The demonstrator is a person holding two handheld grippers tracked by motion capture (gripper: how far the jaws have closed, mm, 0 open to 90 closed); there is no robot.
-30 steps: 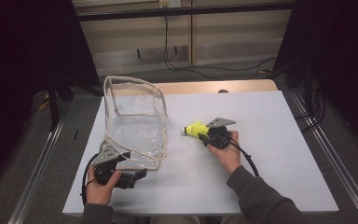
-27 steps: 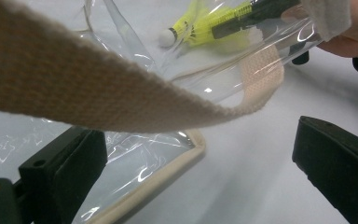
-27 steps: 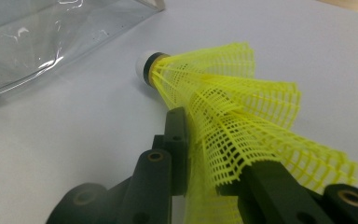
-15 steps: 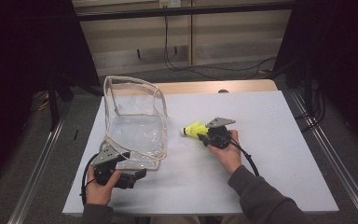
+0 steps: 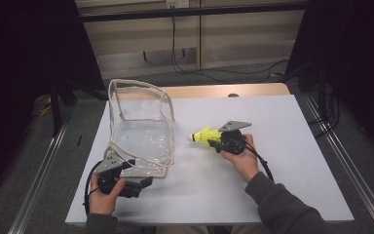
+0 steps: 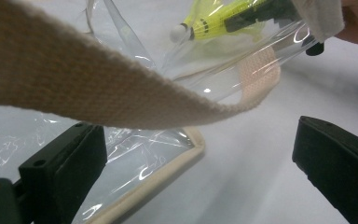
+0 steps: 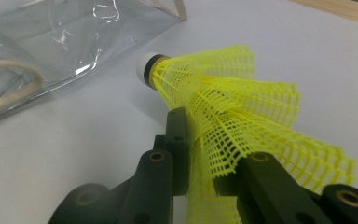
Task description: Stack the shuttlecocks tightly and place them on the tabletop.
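A yellow mesh shuttlecock (image 5: 202, 135) with a white cork tip is squeezed by its skirt in my right gripper (image 5: 219, 141), cork pointing left toward the bag. Close up, the shuttlecock (image 7: 223, 93) sits crushed between the black jaws of the right gripper (image 7: 200, 140). A clear plastic bag (image 5: 141, 131) with beige trim stands open at the table's left. My left gripper (image 5: 143, 181) rests at its near corner, jaws wide apart. In the left gripper view the left gripper (image 6: 200, 163) straddles the bag's beige edge (image 6: 168, 172) without pressing it; a beige strap (image 6: 74, 79) crosses overhead.
The white tabletop (image 5: 282, 195) stretches right of and in front of my right hand. A wooden strip (image 5: 214, 91) borders the far edge. Metal rails (image 5: 341, 165) run along both sides, and cables (image 5: 185, 58) hang behind the table.
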